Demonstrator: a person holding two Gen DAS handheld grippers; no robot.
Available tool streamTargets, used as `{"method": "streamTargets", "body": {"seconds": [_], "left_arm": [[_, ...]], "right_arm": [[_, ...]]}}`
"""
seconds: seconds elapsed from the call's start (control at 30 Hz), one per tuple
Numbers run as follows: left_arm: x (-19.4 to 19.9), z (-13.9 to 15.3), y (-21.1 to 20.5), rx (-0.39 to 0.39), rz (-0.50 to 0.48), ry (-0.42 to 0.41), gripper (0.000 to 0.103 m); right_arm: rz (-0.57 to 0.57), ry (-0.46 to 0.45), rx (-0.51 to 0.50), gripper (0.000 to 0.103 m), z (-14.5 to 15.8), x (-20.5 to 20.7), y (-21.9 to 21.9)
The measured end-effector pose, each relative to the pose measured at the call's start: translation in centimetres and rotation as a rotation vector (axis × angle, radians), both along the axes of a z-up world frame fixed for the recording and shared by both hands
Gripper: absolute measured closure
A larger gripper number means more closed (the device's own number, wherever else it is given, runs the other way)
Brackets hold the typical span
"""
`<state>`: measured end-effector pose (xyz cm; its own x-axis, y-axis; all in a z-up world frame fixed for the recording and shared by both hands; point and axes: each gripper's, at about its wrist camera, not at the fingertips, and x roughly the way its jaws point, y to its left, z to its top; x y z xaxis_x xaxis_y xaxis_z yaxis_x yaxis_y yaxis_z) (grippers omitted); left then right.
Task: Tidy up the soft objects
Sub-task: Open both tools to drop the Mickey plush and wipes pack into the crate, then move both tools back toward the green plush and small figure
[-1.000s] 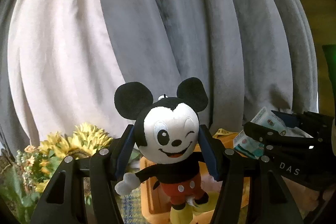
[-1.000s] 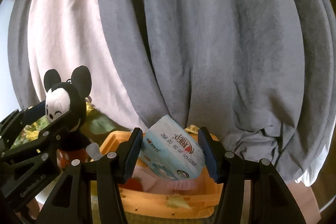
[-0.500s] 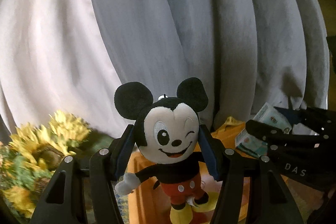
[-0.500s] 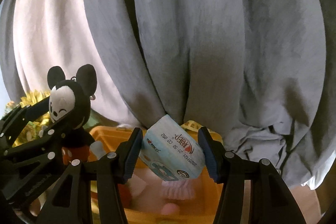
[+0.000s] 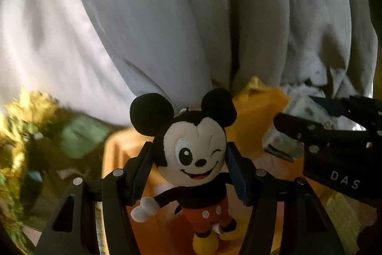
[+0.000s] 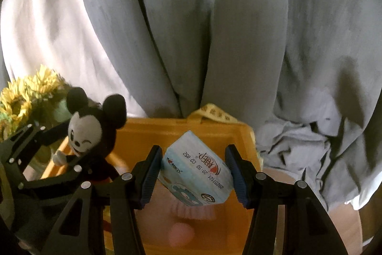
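My left gripper [image 5: 188, 173] is shut on the head of a Mickey Mouse plush [image 5: 193, 154], which hangs upright over the left part of an orange bin [image 5: 119, 149]. The plush [image 6: 88, 130] and left gripper [image 6: 57, 147] also show at the left of the right wrist view. My right gripper [image 6: 192, 175] is shut on a pale blue tissue pack [image 6: 195, 169] held tilted above the orange bin [image 6: 152, 130]. A pink soft item [image 6: 181, 224] lies inside the bin. The right gripper [image 5: 310, 116] and tissue pack [image 5: 298, 111] show at the right of the left wrist view.
Grey and white curtains [image 6: 191, 28] hang close behind the bin. Sunflowers [image 6: 26, 92] stand to the bin's left, also in the left wrist view [image 5: 21, 116]. A yellow strap [image 6: 212, 111] lies over the bin's back rim. Crumpled grey cloth [image 6: 308, 149] sits to its right.
Both grippers have tilted down and moved forward over the orange bin, each still holding its item. The bin's inside now fills more of both views.
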<state>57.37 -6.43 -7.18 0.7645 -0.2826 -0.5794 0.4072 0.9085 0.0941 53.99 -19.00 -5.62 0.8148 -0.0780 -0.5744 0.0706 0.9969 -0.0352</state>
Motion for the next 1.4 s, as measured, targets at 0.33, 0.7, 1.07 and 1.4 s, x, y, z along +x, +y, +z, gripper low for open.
{"method": "streamTargets", "body": {"seconds": [0.33,0.7,1.07,1.4], "left_arm": [[-0.3,-1.0,0.8,0.009,0.047,0.067,0.022],[-2.7,1.0,2.9,-0.056,0.142,0.014,0.017],[-7.0,3.3,3.7,-0.074,0.177,-0.057,0.014],[-12.4,4.3,4.3,-0.077,0.186,-0.082,0.012]], "right_arm": [[-0.008,0.084,0.043,0.035,-1.8,0.8,-0.7],[-0.028,0.051,0.026,0.035,-1.0,-1.0,-0.7],[-0.033,0.015,0.049,0.035,0.4,-4.9,-0.4],[-0.043,0.003,0.067,0.035,1.2,-10.2,-0.2]]}}
